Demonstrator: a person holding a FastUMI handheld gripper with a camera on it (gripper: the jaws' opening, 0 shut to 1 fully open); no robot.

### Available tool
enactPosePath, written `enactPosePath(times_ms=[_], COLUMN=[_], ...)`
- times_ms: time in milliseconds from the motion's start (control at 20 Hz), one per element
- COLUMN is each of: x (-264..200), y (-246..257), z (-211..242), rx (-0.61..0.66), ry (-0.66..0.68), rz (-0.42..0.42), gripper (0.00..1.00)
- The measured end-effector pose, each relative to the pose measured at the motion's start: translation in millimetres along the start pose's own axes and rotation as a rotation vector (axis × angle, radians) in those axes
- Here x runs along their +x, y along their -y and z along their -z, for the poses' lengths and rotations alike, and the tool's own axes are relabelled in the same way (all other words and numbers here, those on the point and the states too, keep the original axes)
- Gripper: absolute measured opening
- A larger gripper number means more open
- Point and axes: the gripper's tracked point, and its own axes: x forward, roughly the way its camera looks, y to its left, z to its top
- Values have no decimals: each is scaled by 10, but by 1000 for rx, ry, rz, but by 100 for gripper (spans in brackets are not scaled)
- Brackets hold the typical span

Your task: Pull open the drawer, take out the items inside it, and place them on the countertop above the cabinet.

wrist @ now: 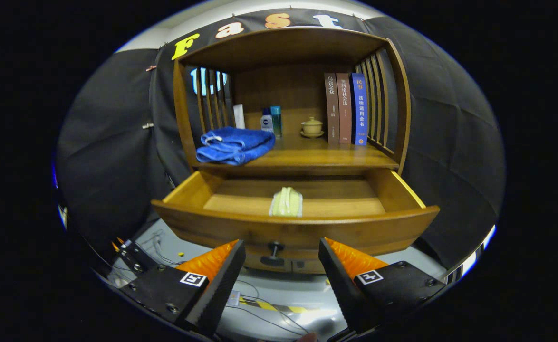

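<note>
We are finishing the pull: the drawer (298, 228) is standing open. Our gripper (281, 249) is spreading its fingers wide, flanking the knob (274, 248). Next, we are likely reaching for the pale cloth (286, 202).

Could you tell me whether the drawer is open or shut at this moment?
Open: the drawer is pulled out, a pale green folded cloth on its floor. The gripper is open, straddling the knob untouched.

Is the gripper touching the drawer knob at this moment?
Apart. In the gripper view the open gripper has one finger on each side of the drawer knob, and drawer front shows in the gap between the knob and each fingertip.
</note>
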Motion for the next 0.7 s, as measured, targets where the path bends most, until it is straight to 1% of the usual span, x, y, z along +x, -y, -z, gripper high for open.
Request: enactPosePath(times_ms=[150,350,450,500,650,700], x=[253,867,1168,1311,1670,1750], y=[49,6,16,-15,-42,-4], z=[-395,-580,-570,-528,-341,-252], rx=[36,25,14,7,-17,-31], ry=[-72,-219,-290,-329,-438,-476], rz=[-10,-10,10,3,28,54], gripper=[99,99,99,99,99,99])
